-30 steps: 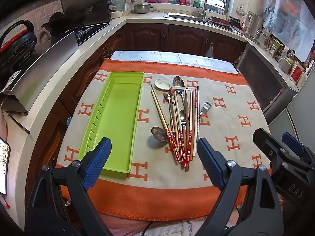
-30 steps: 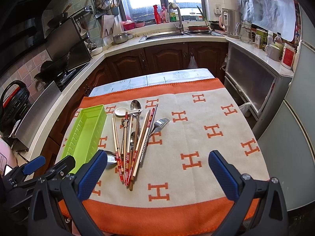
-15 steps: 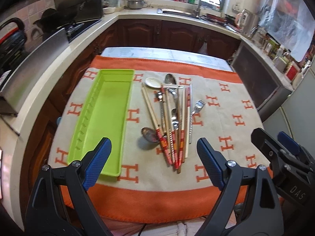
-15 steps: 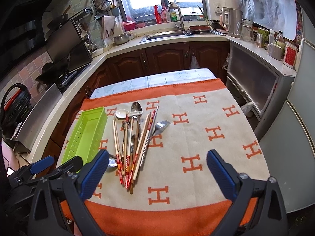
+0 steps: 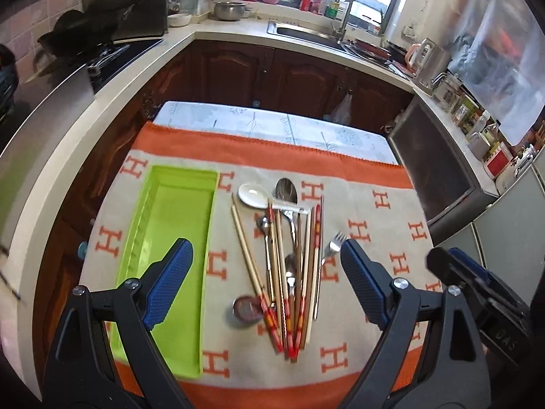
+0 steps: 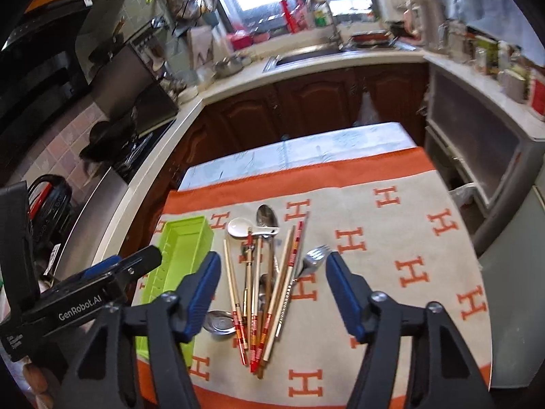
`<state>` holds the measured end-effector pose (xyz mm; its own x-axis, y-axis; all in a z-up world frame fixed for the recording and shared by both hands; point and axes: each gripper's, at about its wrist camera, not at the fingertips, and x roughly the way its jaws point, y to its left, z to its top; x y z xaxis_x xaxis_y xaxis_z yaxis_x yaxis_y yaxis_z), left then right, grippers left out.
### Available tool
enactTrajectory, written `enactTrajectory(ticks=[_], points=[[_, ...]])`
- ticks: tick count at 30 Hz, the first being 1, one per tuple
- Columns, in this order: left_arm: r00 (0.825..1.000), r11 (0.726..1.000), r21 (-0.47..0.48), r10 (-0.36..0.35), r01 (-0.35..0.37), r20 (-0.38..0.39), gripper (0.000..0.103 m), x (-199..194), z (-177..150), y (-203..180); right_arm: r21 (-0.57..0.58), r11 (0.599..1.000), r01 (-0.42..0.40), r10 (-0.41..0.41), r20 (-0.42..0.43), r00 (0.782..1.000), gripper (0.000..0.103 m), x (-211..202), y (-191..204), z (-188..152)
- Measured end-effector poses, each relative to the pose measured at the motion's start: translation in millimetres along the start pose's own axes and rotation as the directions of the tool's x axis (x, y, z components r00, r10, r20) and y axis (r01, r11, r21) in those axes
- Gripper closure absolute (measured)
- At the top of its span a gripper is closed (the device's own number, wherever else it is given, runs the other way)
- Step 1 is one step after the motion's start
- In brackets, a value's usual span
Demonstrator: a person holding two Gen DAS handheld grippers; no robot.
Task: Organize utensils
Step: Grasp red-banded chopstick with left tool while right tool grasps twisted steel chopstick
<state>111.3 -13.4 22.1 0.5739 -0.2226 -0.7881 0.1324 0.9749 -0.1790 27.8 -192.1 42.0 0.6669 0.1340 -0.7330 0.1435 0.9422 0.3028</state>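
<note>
Both grippers are held wide open with nothing in them. My left gripper (image 5: pixel 265 283) hangs over the near part of the cloth, one finger over the green tray (image 5: pixel 177 225). My right gripper (image 6: pixel 272 293) hangs over the pile of utensils (image 6: pixel 262 283), one finger on each side of it.

I see nothing inside the green tray. It sits on the left part of the orange and cream cloth (image 6: pixel 391 272), just beside the pile.

I see lots of bare cloth to the right of the pile, out to the table edge.

Most utensils lie long-ways, pointing away from me, like the tray. Chopsticks (image 5: pixel 289 272) have their red striped ends near me. A white spoon (image 5: pixel 253 197) lies crossways at the far end. A fork (image 5: pixel 335 240) lies at the right side of the pile.
</note>
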Motion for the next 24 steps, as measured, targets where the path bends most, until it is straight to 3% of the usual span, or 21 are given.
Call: enactTrajectory(ticks=[4,7,11,16,19,24], points=[[0.997,1.000,0.015,0.009,-0.008,-0.071,0.016,32.1,10.8,1.8,-0.001,1.000,-0.013,0.013,-0.086,0.996,0.057,33.2,-1.5,15.5],[0.986,1.000,-0.016,0.002,-0.005,-0.165,0.035,65.5,9.7,9.3,0.017,0.999,-0.041,0.043,-0.164,0.986,0.063,61.1,-6.7,20.0],[0.965,1.000,-0.025,-0.004,-0.002,-0.262,0.054,111.1,2.0,12.6,0.059,0.996,-0.066,0.079,-0.259,0.963,0.071,97.5,-19.3,16.7],[0.935,0.999,-0.033,-0.014,0.003,-0.355,0.076,154.0,-13.1,14.7,0.137,0.987,-0.080,0.126,-0.370,0.920,0.083,135.5,-39.7,-5.4],[0.916,0.998,-0.057,-0.026,0.003,-0.399,0.081,171.7,-17.9,20.6,0.185,0.978,-0.092,0.165,-0.430,0.888,0.085,154.3,-47.5,-17.2],[0.900,0.996,-0.086,-0.033,-0.005,-0.435,0.081,189.1,-24.3,24.8,0.221,0.970,-0.098,0.195,-0.477,0.857,0.085,173.7,-52.3,-28.2]])
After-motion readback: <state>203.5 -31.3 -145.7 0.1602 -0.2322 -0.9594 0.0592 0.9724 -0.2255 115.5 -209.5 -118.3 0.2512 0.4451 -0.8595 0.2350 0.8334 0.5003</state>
